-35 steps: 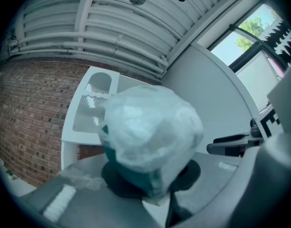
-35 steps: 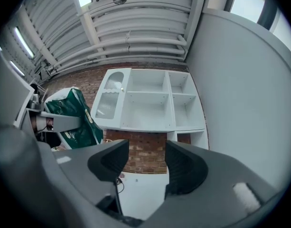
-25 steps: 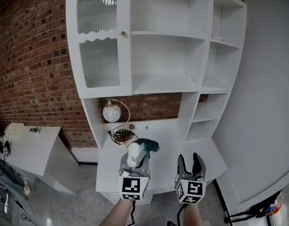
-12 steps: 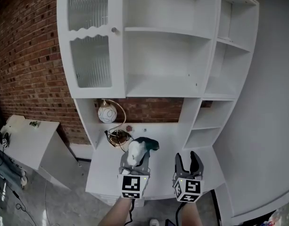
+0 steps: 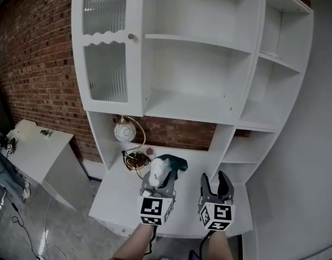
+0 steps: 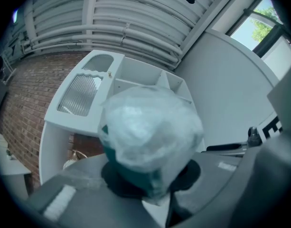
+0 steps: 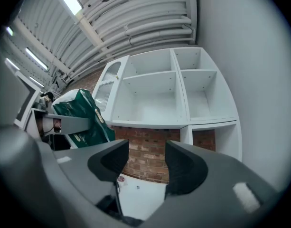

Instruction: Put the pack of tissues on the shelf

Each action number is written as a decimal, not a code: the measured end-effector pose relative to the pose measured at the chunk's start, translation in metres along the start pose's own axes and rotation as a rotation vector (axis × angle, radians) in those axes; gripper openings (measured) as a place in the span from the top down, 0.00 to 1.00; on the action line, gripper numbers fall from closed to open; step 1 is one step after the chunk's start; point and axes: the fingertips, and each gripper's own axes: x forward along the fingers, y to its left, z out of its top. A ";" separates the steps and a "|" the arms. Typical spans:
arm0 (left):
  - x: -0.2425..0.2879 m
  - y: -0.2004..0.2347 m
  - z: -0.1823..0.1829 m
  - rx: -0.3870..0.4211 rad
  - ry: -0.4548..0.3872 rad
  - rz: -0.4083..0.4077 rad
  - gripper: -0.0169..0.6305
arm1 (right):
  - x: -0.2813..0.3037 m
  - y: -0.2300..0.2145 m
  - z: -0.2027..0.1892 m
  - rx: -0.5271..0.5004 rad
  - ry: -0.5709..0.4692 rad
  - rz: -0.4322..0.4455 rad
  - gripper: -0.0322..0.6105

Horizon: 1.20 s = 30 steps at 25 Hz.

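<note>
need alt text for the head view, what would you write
The left tongs grip a green and white pack of tissues in front of a white shelf unit with open compartments, set against a brick wall. The right tongs are beside them, open and empty.
</note>
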 end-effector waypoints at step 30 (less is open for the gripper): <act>0.037 0.034 -0.058 -0.826 0.091 -0.085 0.82 | 0.024 0.070 -0.060 -0.244 0.191 0.257 0.52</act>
